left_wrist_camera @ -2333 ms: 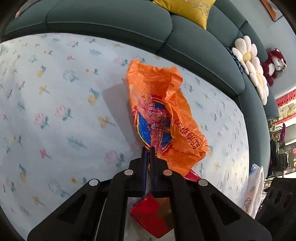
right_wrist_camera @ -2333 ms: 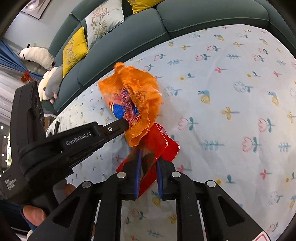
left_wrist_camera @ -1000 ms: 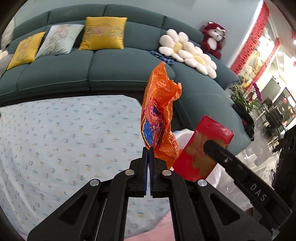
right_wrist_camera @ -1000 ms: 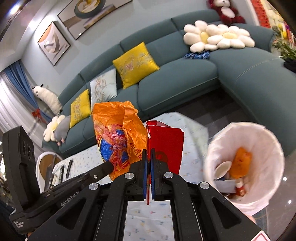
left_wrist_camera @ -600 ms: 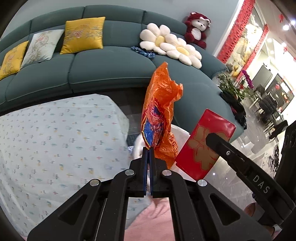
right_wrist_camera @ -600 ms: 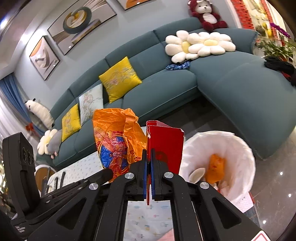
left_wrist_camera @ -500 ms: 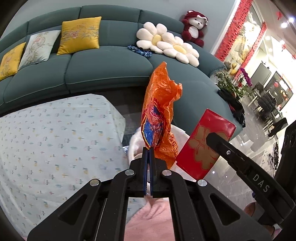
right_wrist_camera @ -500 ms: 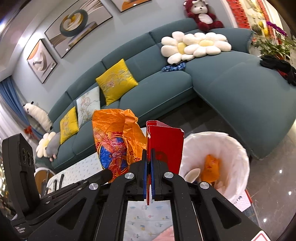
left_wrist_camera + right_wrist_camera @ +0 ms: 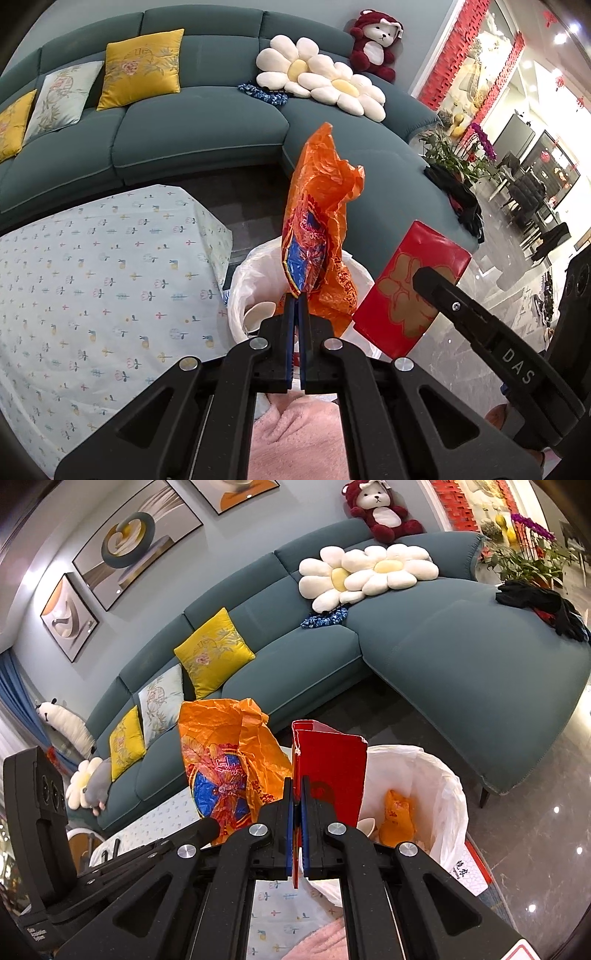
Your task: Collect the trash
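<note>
Two pieces of trash are held up in the air: the left gripper has its fingers clamped on an orange plastic bag, and the right gripper has its fingers clamped on a red packet. Both were lifted off the desk about two seconds ago and have swung past its right edge, so they now hang over the white-lined trash bin. Releasing both looks like the next step.
</note>
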